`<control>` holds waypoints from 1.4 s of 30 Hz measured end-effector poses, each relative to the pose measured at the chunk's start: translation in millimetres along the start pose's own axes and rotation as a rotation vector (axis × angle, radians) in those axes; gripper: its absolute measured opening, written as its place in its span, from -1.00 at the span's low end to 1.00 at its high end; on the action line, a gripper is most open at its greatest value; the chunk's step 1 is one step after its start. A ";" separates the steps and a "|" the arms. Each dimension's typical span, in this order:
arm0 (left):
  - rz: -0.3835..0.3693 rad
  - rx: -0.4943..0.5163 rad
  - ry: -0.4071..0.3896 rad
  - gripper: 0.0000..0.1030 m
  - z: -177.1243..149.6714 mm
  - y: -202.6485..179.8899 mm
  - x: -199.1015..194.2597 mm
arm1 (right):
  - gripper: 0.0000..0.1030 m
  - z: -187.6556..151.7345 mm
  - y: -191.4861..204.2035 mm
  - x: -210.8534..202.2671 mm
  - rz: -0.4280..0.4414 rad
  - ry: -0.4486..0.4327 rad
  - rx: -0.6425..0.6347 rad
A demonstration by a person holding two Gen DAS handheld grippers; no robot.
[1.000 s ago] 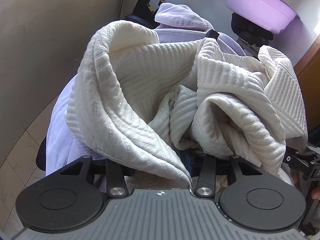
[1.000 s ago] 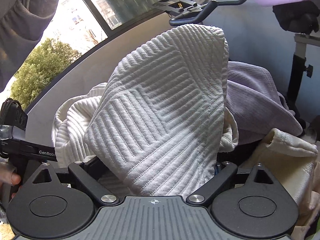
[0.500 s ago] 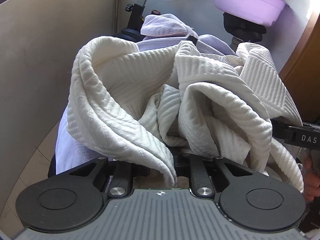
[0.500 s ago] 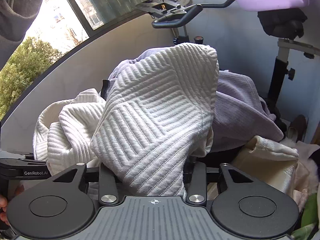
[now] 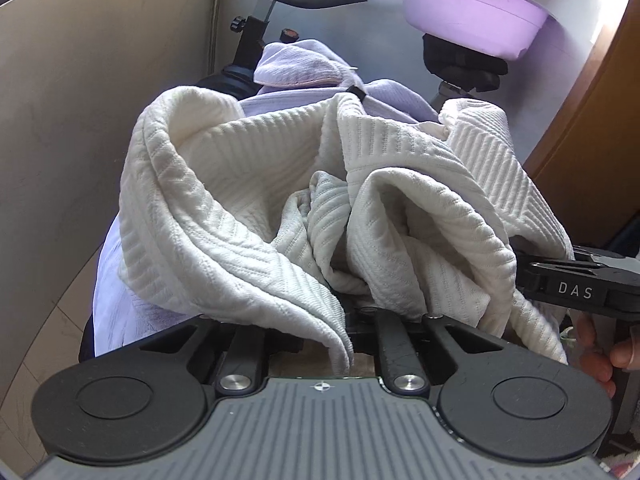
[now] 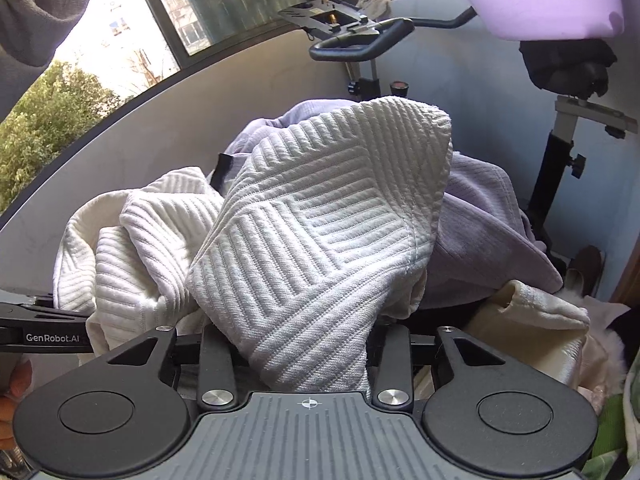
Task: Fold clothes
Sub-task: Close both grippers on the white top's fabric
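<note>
We hold the white garment bunched over a lilac cloth. Its folds bury the tips of our left gripper and right gripper; each seems clamped on the fabric. A purple basin is cut off above.

white garment: sunk lower | both tongs' linkages: drawn narrower on its folds

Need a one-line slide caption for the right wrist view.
Right gripper clamps a fold of the white ribbed garment above a lavender cloth, exercise bike behind.
</note>
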State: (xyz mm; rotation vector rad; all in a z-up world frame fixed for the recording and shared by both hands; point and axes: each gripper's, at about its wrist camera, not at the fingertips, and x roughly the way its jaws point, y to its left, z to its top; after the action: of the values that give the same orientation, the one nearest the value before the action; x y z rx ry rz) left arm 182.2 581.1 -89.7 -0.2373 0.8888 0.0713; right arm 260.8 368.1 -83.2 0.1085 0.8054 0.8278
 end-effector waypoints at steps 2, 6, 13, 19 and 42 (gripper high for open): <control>-0.017 0.005 -0.004 -0.75 1.0 -4.8 -1.5 | -0.37 -0.5 5.7 -1.5 -0.010 0.001 -0.022; -0.009 0.013 0.007 -0.76 0.3 -12.0 1.8 | -0.38 -2.0 17.7 -3.5 -0.038 0.004 -0.066; 0.059 0.016 0.049 -0.76 3.6 -21.0 13.1 | -0.38 -3.3 26.6 3.6 -0.094 0.018 -0.115; 0.067 -0.009 0.064 -0.74 1.3 -16.1 14.1 | -0.37 -5.4 24.1 6.2 -0.097 0.016 -0.114; -0.054 0.014 -0.129 -0.84 10.3 -20.6 -51.4 | -0.47 17.6 62.5 -35.3 -0.072 -0.129 -0.228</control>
State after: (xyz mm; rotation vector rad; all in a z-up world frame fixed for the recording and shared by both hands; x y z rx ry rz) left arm 161.0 565.4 -39.9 -0.2403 0.7540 0.0298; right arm 220.0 390.4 -25.7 -0.0689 0.5863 0.8308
